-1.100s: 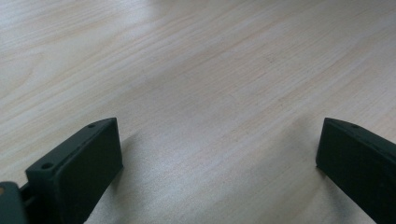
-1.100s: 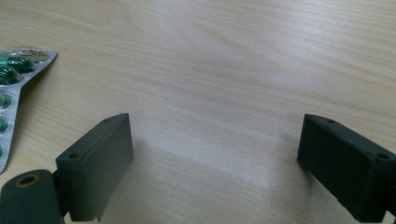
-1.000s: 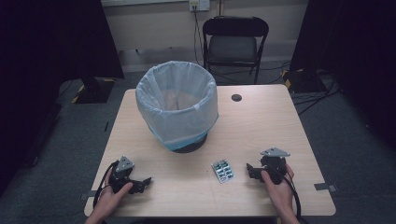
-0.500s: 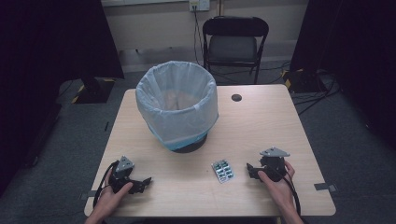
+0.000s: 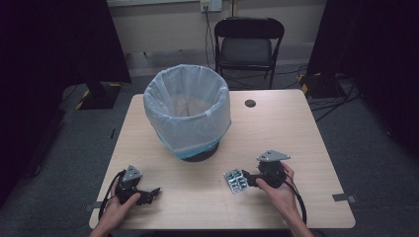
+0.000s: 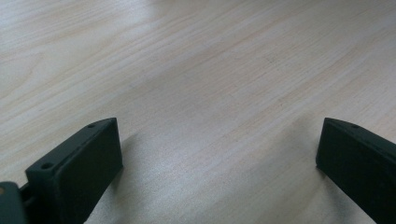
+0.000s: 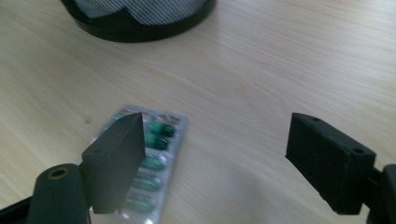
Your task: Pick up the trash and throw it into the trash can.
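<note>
On the near half of the desk (image 5: 296,128), right of centre: one blister pack of green capsules (image 5: 236,181), lying flat, foil-backed, two rows of pockets. It sits just in front of the right claw (image 5: 249,178), near the base of the wastebasket (image 5: 188,111) but apart from it. In the right gripper view the blister pack (image 7: 152,154) lies partly under the left-hand jaw, off to one side of the gap rather than centred in it; whether that jaw touches the pack cannot be told.

Handling, judged: very light, thin, fairly stiff yet bendable, with a smooth slippery surface. Lying flat, it offers little edge; the likely hold is across its narrow width at a long edge, one jaw sliding under the rim. A hard squeeze over the pockets could crush capsules.

Right claw (image 7: 219,154): jaws wide apart, nothing between them.
Left claw (image 5: 155,191): resting low at the near left of the desk, well apart from the pack. In the left gripper view the left claw (image 6: 219,154) has jaws spread wide over bare wood, holding nothing.

Count:
- blister pack, one
- wastebasket, one, black mesh, lined with a pale plastic bag, standing upright mid-desk
- claws, two
- folding chair (image 5: 249,42), one, beyond the far edge
- cable hole (image 5: 250,103), one, in the desk top
</note>
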The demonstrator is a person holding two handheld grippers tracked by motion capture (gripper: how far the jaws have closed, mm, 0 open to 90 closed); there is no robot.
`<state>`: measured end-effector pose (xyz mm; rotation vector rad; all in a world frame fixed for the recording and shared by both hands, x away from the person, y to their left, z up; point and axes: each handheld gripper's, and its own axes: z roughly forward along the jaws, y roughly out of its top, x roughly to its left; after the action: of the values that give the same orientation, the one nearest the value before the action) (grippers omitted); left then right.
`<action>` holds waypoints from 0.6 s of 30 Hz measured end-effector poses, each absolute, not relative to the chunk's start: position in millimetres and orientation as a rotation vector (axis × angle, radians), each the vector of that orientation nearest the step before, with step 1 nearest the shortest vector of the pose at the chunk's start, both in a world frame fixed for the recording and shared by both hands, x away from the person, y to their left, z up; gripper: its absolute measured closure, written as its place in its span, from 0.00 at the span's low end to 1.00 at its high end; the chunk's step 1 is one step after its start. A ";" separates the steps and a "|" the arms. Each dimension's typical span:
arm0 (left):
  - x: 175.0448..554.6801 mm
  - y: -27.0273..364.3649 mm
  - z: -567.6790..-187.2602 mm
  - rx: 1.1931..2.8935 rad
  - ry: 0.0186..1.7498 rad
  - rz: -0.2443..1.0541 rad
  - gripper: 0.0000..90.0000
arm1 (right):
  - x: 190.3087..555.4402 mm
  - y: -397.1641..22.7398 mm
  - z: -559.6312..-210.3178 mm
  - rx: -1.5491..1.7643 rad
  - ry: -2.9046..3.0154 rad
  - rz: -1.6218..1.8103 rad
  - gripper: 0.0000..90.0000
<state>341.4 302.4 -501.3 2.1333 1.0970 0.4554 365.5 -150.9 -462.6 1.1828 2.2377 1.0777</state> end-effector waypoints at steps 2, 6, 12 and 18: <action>341.4 302.4 -501.4 2.133 1.096 0.457 0.00 | 367.5 -142.1 -461.2 1.160 2.255 1.093 0.21; 341.5 302.4 -501.4 2.133 1.096 0.457 0.00 | 368.7 -125.3 -462.9 1.125 2.312 1.119 0.20; 341.5 302.4 -501.4 2.134 1.095 0.457 0.00 | 366.4 -109.8 -471.0 1.089 2.347 1.119 0.18; 341.5 302.4 -501.4 2.133 1.096 0.457 0.00 | 361.4 -104.0 -486.4 1.097 2.387 1.073 0.19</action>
<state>341.5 302.4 -501.4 2.1330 1.0956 0.4570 361.4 -104.0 -486.4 1.0967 2.3870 1.0731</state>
